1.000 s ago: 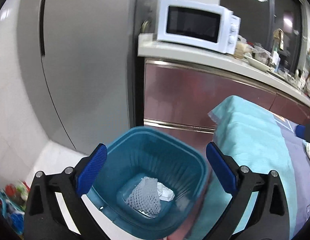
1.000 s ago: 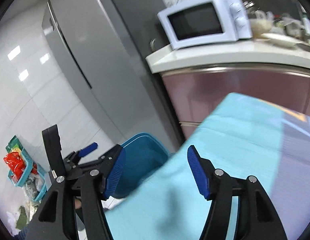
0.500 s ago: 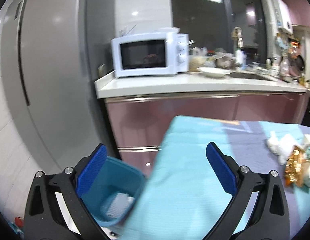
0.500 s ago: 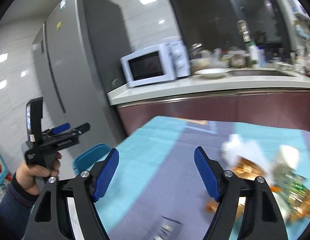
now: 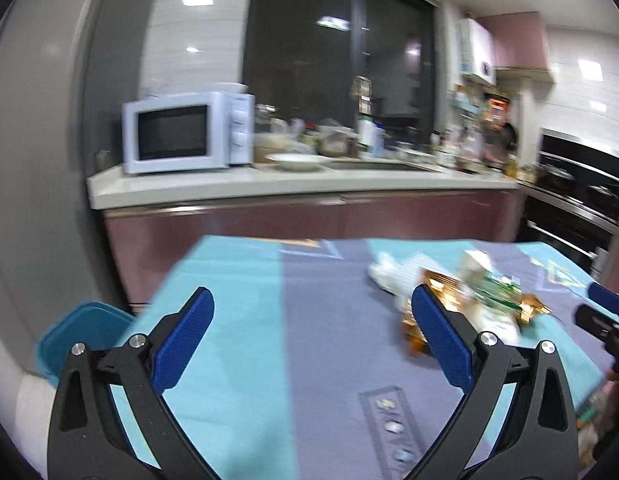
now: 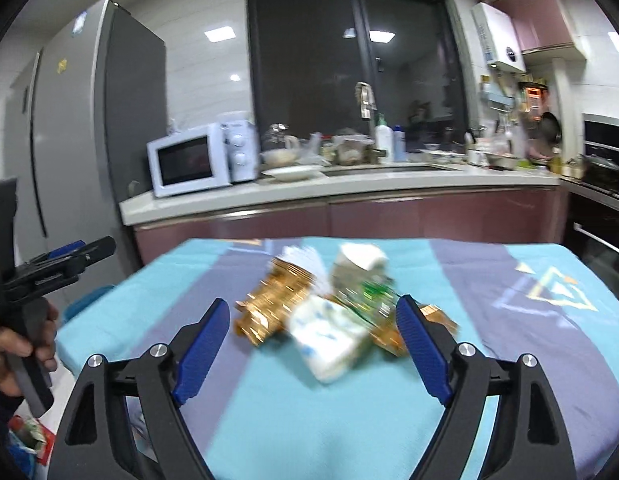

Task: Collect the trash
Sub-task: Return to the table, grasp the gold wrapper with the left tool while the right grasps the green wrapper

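my right gripper (image 6: 311, 344) has just been opening, jaws wide with nothing between them, lined up on the trash pile (image 6: 333, 304): gold foil wrappers (image 6: 273, 300), a white tissue pack (image 6: 329, 336), a green packet (image 6: 369, 296), heaped mid-table on the blue tablecloth (image 6: 509, 360). my left gripper (image 5: 309, 338) is empty and spread too, pointed beside the pile, the teal bin (image 5: 83, 330) at the table's corner for drops.

Standing on the counter (image 6: 389, 184): a microwave (image 6: 197, 160) at its left end, a plate (image 6: 293, 173) just right of it, bottles (image 6: 383, 138) farther right.
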Motion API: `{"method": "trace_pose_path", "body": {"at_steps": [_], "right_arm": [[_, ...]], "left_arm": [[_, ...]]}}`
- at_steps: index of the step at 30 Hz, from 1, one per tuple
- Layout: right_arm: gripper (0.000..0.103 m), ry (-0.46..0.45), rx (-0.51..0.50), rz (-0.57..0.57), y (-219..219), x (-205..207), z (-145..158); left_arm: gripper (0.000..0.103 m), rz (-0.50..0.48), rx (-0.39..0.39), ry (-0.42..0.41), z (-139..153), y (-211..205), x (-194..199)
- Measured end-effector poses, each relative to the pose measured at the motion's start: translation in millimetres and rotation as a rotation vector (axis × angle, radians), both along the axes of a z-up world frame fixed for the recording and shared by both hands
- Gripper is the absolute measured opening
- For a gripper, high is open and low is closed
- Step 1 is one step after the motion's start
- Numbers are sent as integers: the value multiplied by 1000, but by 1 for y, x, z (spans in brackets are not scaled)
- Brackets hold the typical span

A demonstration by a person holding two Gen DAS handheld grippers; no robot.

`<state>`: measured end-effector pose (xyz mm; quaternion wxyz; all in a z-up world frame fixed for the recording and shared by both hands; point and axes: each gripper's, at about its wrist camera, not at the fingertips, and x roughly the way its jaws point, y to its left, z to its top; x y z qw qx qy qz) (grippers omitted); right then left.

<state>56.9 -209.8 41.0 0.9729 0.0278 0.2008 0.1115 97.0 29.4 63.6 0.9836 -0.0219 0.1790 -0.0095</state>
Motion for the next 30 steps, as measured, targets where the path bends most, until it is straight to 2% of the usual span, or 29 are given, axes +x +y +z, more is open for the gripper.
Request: {"method": "trace_pose_path", "body": {"at_steps": [5,11,16,20,23,28,30], "right_arm": [[82,80,34,-55,-21,6,-17],[82,159,70,-115,-38,28,-34],[82,189,106,-98,-49,59,-32],[75,203,134,-61,-51,88,-26],[68,245,184,-19,-50,111,-27],[58,330,171,-8,-43,140,-39],[46,354,185,1,-43,145,-43]], "left_arm": [[97,-125,11,87,-27,-46,12],[97,-223,92,151,-39,-90,49],[97,-303,55,246,-51,-102,94],[97,-322,68,295,-60,-109,124],[97,-339,64,322,-63,-104,145],[97,-360,63,346,-69,-103,165],[97,-381,64,359,-72,-107,171]]}}
